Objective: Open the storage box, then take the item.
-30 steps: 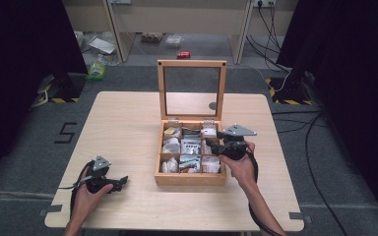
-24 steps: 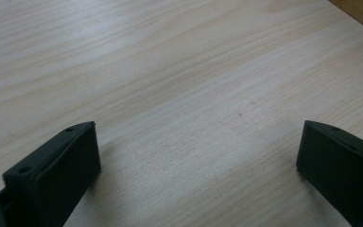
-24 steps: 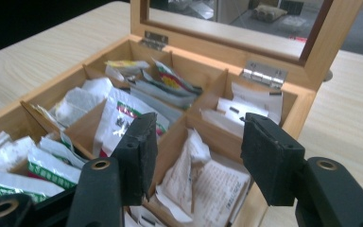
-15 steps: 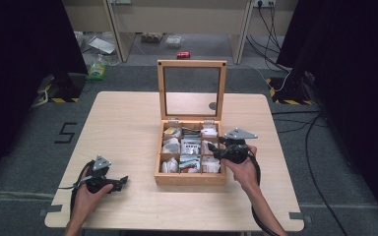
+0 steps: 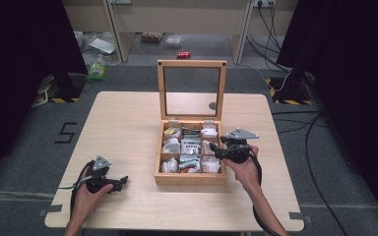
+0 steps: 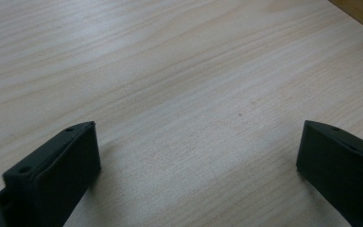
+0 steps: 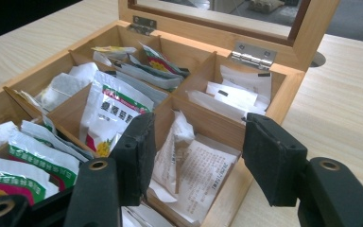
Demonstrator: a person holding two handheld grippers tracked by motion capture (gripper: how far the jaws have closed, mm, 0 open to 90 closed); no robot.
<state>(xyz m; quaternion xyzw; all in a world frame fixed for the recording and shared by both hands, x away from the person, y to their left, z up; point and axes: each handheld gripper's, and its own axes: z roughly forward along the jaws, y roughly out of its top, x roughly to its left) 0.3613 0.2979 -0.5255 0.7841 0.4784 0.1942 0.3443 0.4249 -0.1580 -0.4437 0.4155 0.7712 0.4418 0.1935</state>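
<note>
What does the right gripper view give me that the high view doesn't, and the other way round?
Right gripper view: print on the packets, the lid's metal hinges, and its open jaws over the white packet in the box's right-hand middle compartment.
High view: the left gripper resting open on the table, and the upright glass lid.
Both: the wooden box and the right gripper.

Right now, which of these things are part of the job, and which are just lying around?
In the job:
- wooden compartment box, lid open
- white sachets under the right gripper

Lying about:
- left gripper, resting on the table
- green bottle and red can on the floor
</note>
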